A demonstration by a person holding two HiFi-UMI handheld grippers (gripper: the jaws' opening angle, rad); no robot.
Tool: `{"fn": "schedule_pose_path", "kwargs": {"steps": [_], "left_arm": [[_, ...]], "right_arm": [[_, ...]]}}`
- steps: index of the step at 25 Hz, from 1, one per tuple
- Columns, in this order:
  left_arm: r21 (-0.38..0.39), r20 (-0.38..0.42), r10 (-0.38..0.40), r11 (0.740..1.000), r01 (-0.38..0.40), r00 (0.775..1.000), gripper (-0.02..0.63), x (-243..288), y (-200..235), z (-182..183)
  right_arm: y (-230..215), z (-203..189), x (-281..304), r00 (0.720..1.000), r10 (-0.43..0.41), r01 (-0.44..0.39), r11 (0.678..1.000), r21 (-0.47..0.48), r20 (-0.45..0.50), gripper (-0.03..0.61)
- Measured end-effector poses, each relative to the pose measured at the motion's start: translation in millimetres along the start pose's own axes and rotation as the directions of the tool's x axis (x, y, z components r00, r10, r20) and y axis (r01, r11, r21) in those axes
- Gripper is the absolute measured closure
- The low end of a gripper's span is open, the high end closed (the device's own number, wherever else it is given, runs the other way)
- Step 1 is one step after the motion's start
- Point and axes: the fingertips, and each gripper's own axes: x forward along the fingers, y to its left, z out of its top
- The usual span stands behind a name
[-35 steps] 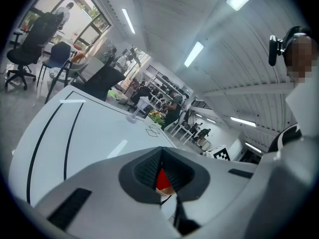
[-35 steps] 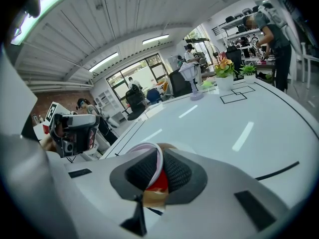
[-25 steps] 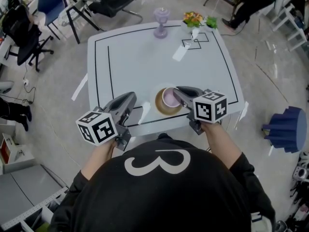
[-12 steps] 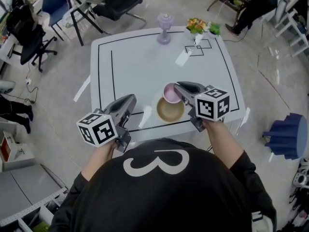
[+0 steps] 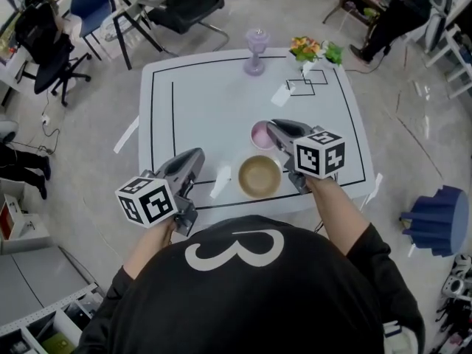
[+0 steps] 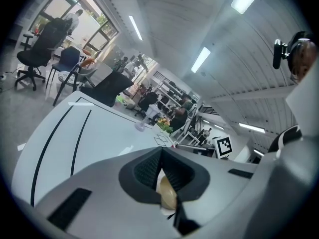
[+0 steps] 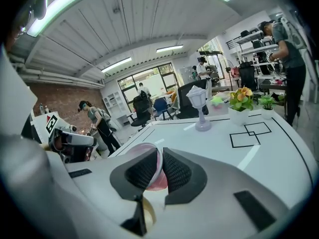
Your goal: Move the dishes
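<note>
Left tongs (image 5: 195,155): closed, tips meeting, nothing gripped. The left gripper view shows only a sliver of the tan bowl (image 5: 259,176) through the gap behind the pads, beyond them and not between them. These tongs are held above the near left part of the table (image 5: 199,102), pointing forward and a little to the right. A strip of white tape (image 5: 220,184) lies flat on the table just right of their tips. The tan bowl stands upright and empty on the table right of the tape, close to the near edge. It is to the right of the left tongs' tips and slightly back toward the person, and just beside the body of the right tongs (image 5: 276,129). Right tongs: clamped on the pink bowl (image 5: 261,134), one pad inside the rim and one outside, as the right gripper view shows. The pink bowl hangs off the left side of those tips, ahead of the tan bowl and apart from it. Whether its base touches the table cannot be settled from these views. Judgement: the pink bowl is the dish in hand, and open table lies ahead of the right tongs for setting it down. The tan bowl is round, so no axis governs its grasp. The left tongs are the free pair, and they would have to open and swing right to reach its rim.
</note>
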Motion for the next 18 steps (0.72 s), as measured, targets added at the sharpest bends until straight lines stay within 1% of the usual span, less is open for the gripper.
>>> {"fn": "schedule_pose_path", "kwargs": {"steps": [4,12,18], "left_arm": [[-0.015,0.002,0.028,1.0,-0.028,1.0,0.611,-1,5,-3],[-0.034,0.018,0.08,0.996,-0.08,0.997,0.611,3,9,-14],[-0.034,0.035,0.102,0.994,-0.101,0.994,0.611,3,5,-20]], "right_arm": [[-17,-3,13,1.0,-0.016,0.016,1.0,-0.009,-0.018,0.529],[-51,-15,39,0.998,-0.016,0.019,0.999,0.043,-0.068,0.529],[-58,-17,48,0.996,-0.01,0.015,0.998,0.058,-0.085,0.528]]}}
